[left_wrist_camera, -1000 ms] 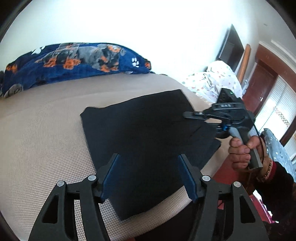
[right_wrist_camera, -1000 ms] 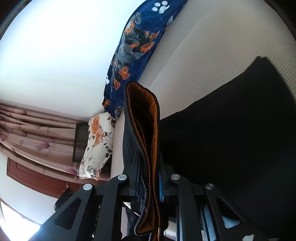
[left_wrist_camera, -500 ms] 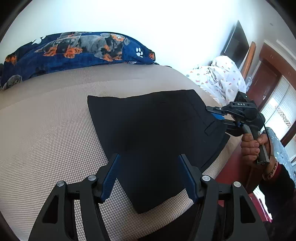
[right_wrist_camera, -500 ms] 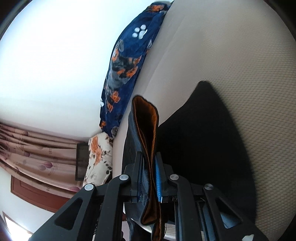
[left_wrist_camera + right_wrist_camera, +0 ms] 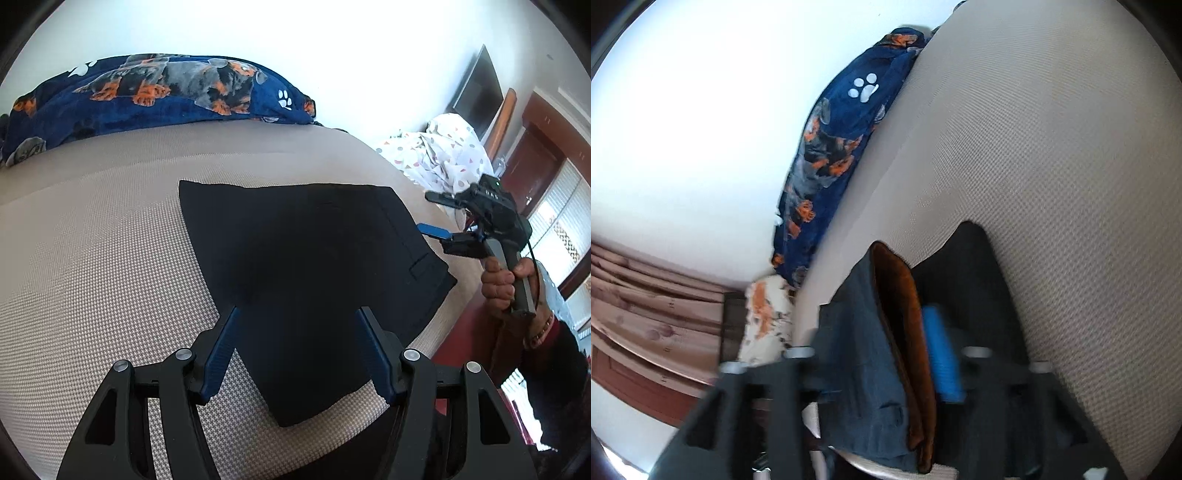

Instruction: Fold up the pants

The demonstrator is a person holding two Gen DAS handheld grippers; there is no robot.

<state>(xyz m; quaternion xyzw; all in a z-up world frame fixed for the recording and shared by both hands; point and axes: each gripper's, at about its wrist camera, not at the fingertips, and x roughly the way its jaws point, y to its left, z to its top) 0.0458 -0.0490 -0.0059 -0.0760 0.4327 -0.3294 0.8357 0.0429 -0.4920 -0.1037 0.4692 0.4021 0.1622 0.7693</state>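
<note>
Released since a moment ago, the pants (image 5: pixel 306 280) lie folded flat on the beige bed (image 5: pixel 96 258); the right gripper (image 5: pixel 430 214) now hangs spread apart just beside their waistband. Left gripper (image 5: pixel 297 347) hovers wide, empty.

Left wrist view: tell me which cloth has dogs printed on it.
The dark blue blanket at the far side of the bed. The pants are plain black; the crumpled sheet is white with small coloured spots.
</note>
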